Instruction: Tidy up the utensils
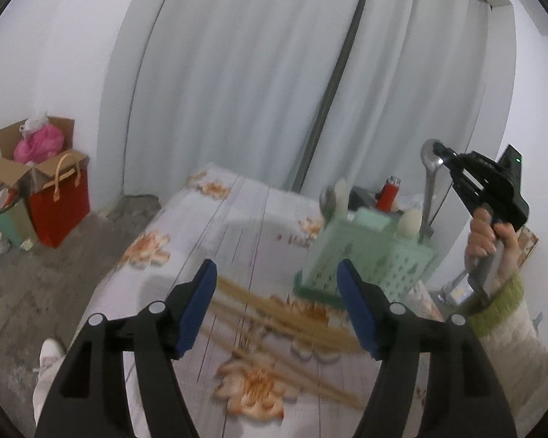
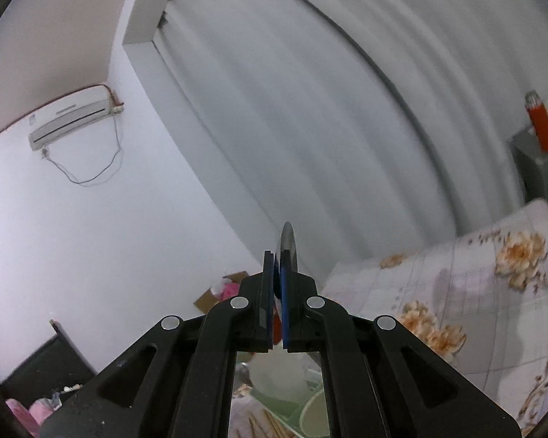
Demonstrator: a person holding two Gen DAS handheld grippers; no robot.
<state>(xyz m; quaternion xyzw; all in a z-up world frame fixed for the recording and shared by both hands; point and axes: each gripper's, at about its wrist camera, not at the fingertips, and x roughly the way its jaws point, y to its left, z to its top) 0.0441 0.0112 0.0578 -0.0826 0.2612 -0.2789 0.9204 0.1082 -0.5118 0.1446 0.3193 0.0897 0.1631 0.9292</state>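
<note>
My left gripper point(image 1: 276, 306) is open above several wooden chopsticks point(image 1: 281, 314) lying on the flowered tablecloth point(image 1: 237, 211). A pale green perforated utensil basket point(image 1: 369, 255) stands on the table to the right, with a metal spoon point(image 1: 328, 200) and white utensils in it. My right gripper point(image 1: 442, 156) is shut on the bowl of a metal spoon point(image 1: 430, 182), held upright with its handle down in the basket's right side. In the right wrist view the right gripper point(image 2: 279, 259) is shut on the spoon bowl's edge point(image 2: 288, 241). The basket point(image 2: 296, 405) shows below it.
A red thermos point(image 1: 388, 193) stands on a grey cabinet behind the basket; it also shows in the right wrist view point(image 2: 540, 124). A red bag point(image 1: 60, 208) and cardboard box point(image 1: 33, 153) sit on the floor at left. Curtains hang behind the table.
</note>
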